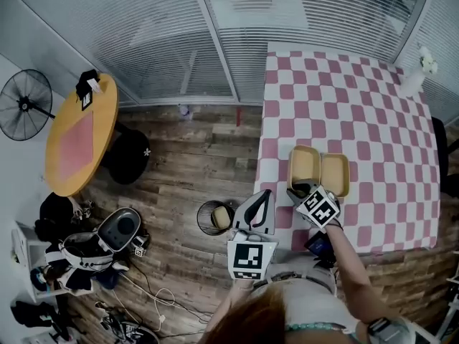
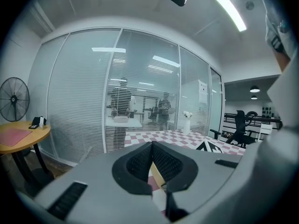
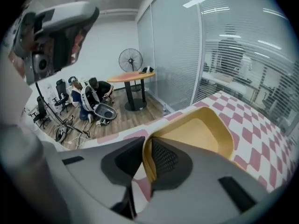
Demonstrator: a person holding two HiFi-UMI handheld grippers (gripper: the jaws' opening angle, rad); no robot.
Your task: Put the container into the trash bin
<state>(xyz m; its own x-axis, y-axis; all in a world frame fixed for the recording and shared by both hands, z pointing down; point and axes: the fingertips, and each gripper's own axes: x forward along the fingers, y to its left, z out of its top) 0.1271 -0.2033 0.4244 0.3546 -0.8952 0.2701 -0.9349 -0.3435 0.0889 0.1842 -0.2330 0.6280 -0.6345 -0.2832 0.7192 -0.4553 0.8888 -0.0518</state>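
An open yellow clamshell container (image 1: 320,170) lies on the pink-and-white checked table (image 1: 344,99), near its left front corner. My right gripper (image 1: 296,190) is shut on the near left rim, and the right gripper view shows the container's thin yellow wall (image 3: 201,134) pinched between the pads of the right gripper (image 3: 145,146). My left gripper (image 1: 266,195) hovers at the table's left edge with its jaws shut and nothing in them; in its own view the tips of the left gripper (image 2: 150,146) meet. On the wooden floor stands the small round trash bin (image 1: 201,217), left of the table, with something yellow inside.
A round wooden table (image 1: 79,131) and a standing fan (image 1: 25,104) are at the far left. Bags, a grey appliance (image 1: 118,229) and cables clutter the floor at lower left. Glass walls with blinds close the far side. A white vase (image 1: 414,77) sits on the table's far right corner.
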